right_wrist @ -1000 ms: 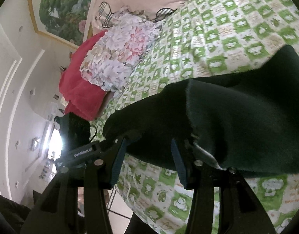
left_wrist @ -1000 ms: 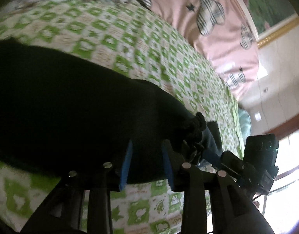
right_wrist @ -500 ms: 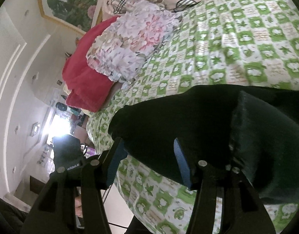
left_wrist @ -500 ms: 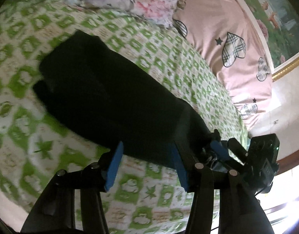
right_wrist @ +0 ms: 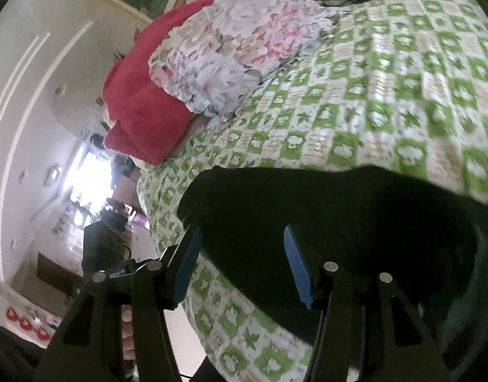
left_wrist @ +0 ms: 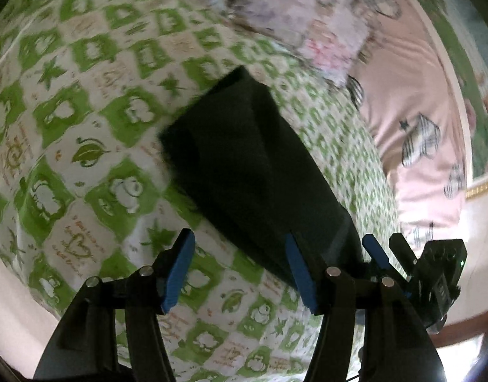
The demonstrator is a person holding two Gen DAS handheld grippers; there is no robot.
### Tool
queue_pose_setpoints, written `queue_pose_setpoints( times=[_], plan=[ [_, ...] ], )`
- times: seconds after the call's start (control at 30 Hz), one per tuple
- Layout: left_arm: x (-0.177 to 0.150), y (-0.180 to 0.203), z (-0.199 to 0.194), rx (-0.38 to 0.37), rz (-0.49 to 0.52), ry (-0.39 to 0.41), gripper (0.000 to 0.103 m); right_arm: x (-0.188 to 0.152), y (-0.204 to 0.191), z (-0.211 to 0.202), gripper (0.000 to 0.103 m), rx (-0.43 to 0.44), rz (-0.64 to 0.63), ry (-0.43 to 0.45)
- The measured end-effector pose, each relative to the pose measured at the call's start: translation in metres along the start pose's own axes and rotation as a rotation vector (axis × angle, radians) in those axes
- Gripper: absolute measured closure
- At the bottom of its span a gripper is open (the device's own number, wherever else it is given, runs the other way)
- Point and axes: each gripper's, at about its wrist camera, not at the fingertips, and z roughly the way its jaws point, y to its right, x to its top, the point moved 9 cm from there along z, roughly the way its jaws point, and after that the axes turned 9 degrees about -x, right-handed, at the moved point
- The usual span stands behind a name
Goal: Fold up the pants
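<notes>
The green-checked bedspread (left_wrist: 84, 146) carried the black pants (left_wrist: 253, 172), which lay as a compact folded slab near the bed's edge. The fold looked largely done; perhaps a final tidy remained. The left gripper (left_wrist: 240, 270) and right gripper (right_wrist: 240, 261) stood with fingers apart, holding nothing.

Both wrist cameras look closely down along their jaws at the bed (left_wrist: 84, 102); both views share the black pants (left_wrist: 250, 172) (right_wrist: 339, 216).
</notes>
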Motion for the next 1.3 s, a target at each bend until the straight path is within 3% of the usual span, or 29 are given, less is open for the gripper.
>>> queue_pose_setpoints(
  times=[0.37,0.7,1.03,1.3],
  plan=[
    [0.02,-0.019,0.016,0.031,-0.109,0.002,0.04,0.032,-0.019,0.059,0.047,-0.046,-0.159,-0.103],
    [0.03,-0.024,0.027,0.054,-0.142,0.019,0.036,0.068,-0.026,0.123,0.047,-0.123,-0.311,-0.182],
    [0.031,-0.023,0.031,0.06,-0.122,0.029,0.035,0.058,-0.051,0.181,0.047,-0.135,-0.573,-0.329],
    [0.031,-0.023,0.033,0.065,-0.112,0.039,0.035,0.047,-0.07,0.181,0.049,-0.029,-0.654,-0.407]
  ],
)
